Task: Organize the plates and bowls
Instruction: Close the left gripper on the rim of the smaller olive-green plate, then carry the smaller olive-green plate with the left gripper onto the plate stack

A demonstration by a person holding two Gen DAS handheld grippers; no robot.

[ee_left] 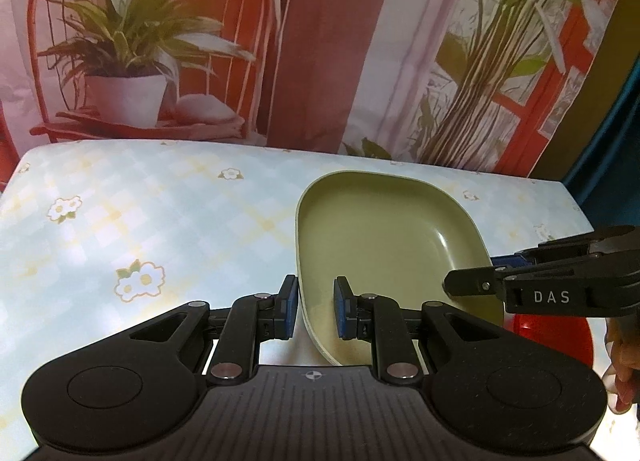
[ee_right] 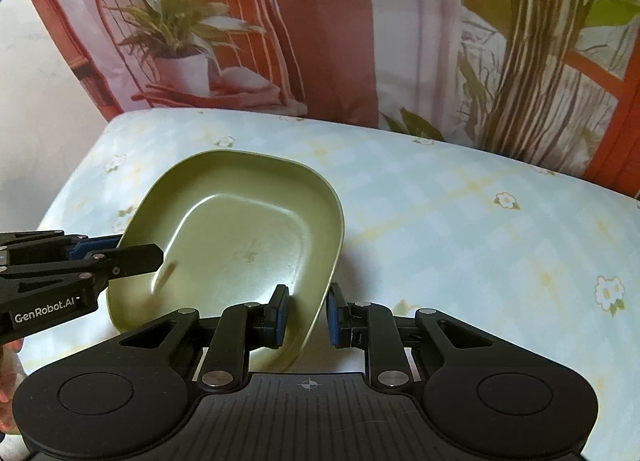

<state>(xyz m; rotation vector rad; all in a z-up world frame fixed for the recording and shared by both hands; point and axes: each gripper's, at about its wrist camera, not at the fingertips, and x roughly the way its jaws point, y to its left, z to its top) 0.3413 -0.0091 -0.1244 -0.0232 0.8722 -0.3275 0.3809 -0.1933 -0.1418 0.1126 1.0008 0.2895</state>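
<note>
Gripping one green plate (ee_left: 372, 221) from opposite sides, both grippers have it off the table (ee_left: 120, 201), tilted, its hollow face turned up toward the cameras. The left gripper (ee_left: 316, 311) has its jaws nearly shut across the plate's near left rim, one blue pad inside the dish and one outside, the rim pinched between them. The right gripper (ee_right: 306, 315) does the same on the near right rim, jaws drawn close on the edge. In each wrist view the other gripper reaches in from the side and meets the rim across the dish, so the plate spans between the two hands, its long axis running away from the jaws toward the printed curtain (ee_left: 320, 41) behind the table. Neither hand is nearer; the plate sits evenly between them. A red thing (ee_left: 552, 337) shows low under the right gripper in the left view, perhaps a bowl, though too little of it is visible to be sure. Setting the plate down would likely call for both hands moving together, since letting go on one side would tip it
</note>
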